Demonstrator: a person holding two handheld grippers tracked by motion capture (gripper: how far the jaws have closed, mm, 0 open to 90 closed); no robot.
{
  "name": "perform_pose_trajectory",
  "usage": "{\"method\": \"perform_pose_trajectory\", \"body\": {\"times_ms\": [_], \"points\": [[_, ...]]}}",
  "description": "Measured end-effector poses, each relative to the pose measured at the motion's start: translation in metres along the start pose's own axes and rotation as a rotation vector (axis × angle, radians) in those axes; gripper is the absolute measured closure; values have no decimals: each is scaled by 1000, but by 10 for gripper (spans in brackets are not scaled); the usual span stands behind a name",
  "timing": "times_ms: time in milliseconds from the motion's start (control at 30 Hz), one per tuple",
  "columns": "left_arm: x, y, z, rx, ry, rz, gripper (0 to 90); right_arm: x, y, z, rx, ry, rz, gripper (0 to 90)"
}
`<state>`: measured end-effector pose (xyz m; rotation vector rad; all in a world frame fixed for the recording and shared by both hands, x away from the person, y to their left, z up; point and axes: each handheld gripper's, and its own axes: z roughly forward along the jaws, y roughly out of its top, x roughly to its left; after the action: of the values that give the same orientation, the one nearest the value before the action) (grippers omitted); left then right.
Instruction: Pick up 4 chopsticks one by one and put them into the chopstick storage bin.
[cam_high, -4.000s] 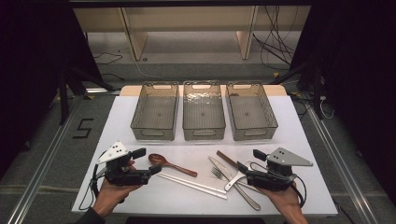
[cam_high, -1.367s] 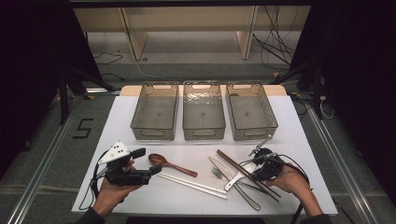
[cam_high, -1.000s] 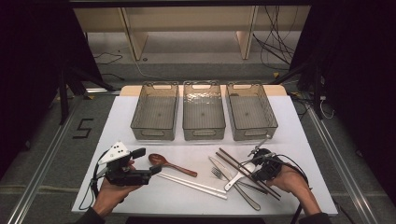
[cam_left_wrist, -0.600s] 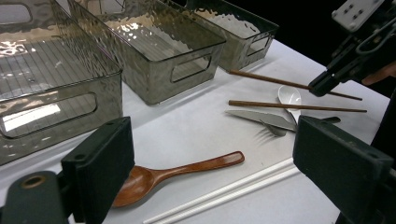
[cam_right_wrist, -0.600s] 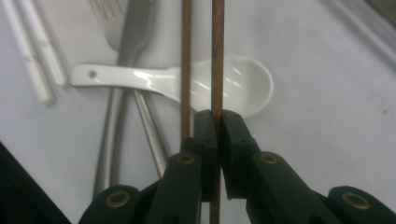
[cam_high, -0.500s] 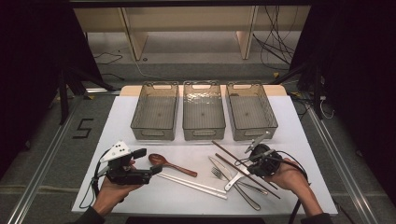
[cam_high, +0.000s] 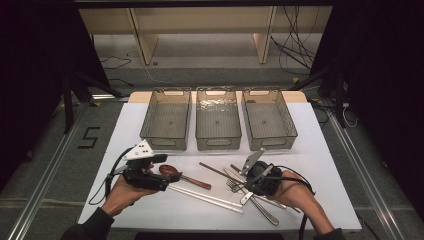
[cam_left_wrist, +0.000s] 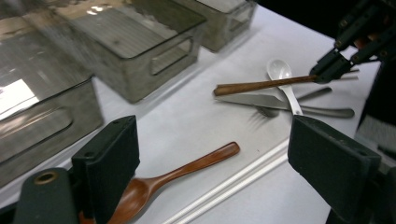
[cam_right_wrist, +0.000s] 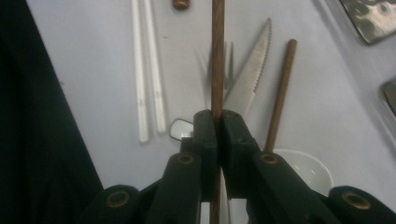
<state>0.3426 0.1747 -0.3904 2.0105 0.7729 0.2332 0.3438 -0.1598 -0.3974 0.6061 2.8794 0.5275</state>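
My right gripper (cam_right_wrist: 217, 122) is shut on a brown wooden chopstick (cam_right_wrist: 217, 56), held near its end and lifted off the white table. In the high view that right gripper (cam_high: 250, 181) sits among the cutlery and the brown chopstick (cam_high: 220, 172) points up-left from it. A second brown chopstick (cam_right_wrist: 280, 93) lies on the table beside a serrated knife (cam_right_wrist: 252, 70) and a fork (cam_right_wrist: 227, 60). My left gripper (cam_left_wrist: 215, 154) stands open over a wooden spoon (cam_left_wrist: 187, 168). Seen from above, the left gripper (cam_high: 164, 172) is at the spoon's bowl end.
Three clear grey bins (cam_high: 165, 145), (cam_high: 218, 145), (cam_high: 272, 142) stand in a row behind the cutlery. A pair of white chopsticks (cam_high: 205, 196) lies near the front. A white spoon (cam_left_wrist: 280, 70) rests by the knife (cam_left_wrist: 261, 100). The table's front edge is near both hands.
My right gripper came from the right onto the cutlery, shut on a brown chopstick and has raised it, moving up-left. The left gripper has shifted slightly toward the bins.
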Motion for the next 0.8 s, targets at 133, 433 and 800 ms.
{"method": "perform_pose_trajectory", "body": {"times_ms": [133, 433, 800], "points": [[-11, 5, 13, 76, -22, 130, 162, 9, 6, 2, 7, 16, -32, 860], [-25, 2, 33, 221, -88, 305, 186, 20, 14, 10, 33, 49, -115, 860], [-39, -2, 49, 358, -117, 415, 273, 40, 24, 11, 29, 62, -199, 860]]}}
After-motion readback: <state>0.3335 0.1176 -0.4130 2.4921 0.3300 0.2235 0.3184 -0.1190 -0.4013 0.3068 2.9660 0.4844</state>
